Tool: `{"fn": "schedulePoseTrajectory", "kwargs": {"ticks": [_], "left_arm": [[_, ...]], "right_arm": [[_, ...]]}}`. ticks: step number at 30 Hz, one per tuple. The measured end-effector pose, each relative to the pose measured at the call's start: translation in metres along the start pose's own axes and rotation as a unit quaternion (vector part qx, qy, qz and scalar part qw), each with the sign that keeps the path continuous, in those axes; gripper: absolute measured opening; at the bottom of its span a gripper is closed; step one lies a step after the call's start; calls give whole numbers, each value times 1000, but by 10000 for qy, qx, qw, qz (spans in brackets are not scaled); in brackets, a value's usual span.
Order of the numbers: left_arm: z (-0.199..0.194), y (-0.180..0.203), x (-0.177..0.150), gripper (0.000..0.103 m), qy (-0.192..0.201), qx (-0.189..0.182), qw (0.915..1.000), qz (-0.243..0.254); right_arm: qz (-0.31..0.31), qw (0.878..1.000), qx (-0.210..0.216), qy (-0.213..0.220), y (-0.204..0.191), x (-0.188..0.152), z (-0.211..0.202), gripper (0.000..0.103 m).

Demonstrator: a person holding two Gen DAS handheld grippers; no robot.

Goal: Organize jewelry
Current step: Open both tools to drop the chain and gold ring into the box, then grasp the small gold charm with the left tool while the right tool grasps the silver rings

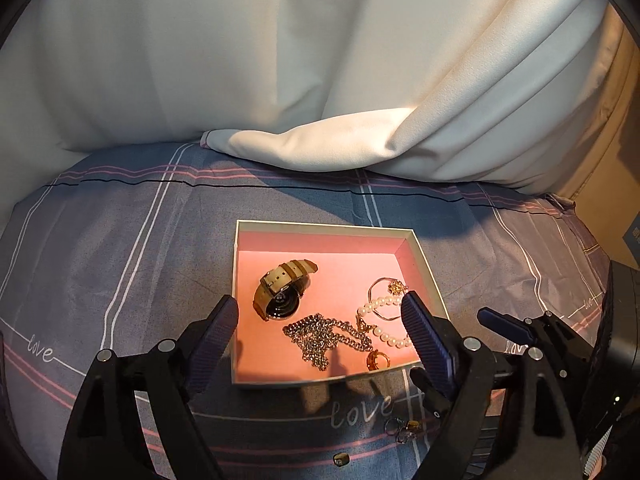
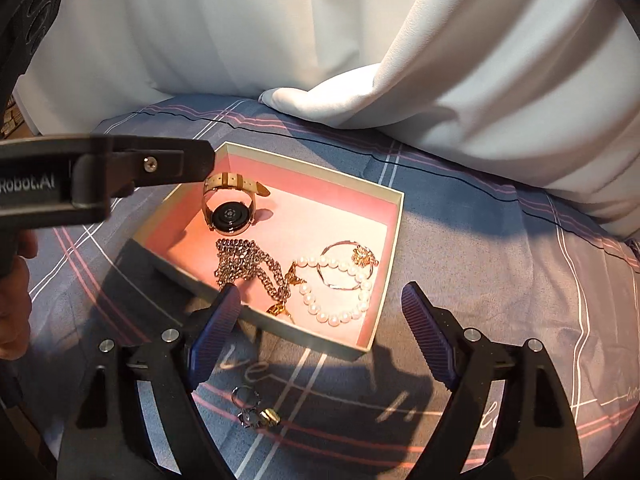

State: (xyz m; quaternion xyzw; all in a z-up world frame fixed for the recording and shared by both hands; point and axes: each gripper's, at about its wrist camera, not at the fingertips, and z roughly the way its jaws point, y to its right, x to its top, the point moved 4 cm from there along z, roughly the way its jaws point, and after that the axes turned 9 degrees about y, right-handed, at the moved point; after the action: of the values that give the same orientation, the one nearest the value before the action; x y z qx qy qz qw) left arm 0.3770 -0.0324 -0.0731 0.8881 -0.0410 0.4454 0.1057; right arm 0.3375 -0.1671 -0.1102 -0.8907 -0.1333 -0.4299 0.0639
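Hand-held gripper pair: your left [image 1: 320, 316] and right [image 2: 320, 304] both gape wide, gripping nothing.
Box [image 2: 394, 216] holds watch [image 2: 230, 210], chain [image 2: 244, 260], pearls [image 2: 340, 296]; rings [image 2: 254, 410] lie outside on the bed.

A shallow open box [image 2: 394, 216] with a pink lining lies on the checked bedsheet. Inside it, a watch [image 2: 230, 206] with a beige strap rests on its side at the far left. Nearer, a heap of silver chain [image 2: 244, 260] runs into a gold clasp and pendant. To its right a pearl bracelet [image 2: 340, 292] curls, overlapping a thin bangle [image 2: 340, 264] with a gold flower charm. Outside the box, on the sheet in front, lie small rings [image 2: 254, 410] and one further ring [image 1: 341, 459].
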Motion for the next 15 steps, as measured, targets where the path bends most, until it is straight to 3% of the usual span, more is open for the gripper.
{"fn": "schedulePoseTrajectory", "kwargs": {"ticks": [6,10,11,13,15], "left_arm": [[-14,-7,-60,82,-349,-30,9992,-217],[-14,-4,-99,82,-603,-4,9981,-100],[-13,-1,-106,82,-666,-15,9978,6],[-9,5,-118,81,-751,11,9969,215],[-6,10,-127,81,-780,43,9961,410]], "right_arm": [[358,9992,125,-157,3,-49,-19,82],[483,9981,338,-175,-4,-78,-27,81],[484,9977,411,-232,-6,-84,-26,78],[512,9962,576,-407,-11,-94,-20,62],[468,9968,551,-347,-13,-94,-19,56]]}}
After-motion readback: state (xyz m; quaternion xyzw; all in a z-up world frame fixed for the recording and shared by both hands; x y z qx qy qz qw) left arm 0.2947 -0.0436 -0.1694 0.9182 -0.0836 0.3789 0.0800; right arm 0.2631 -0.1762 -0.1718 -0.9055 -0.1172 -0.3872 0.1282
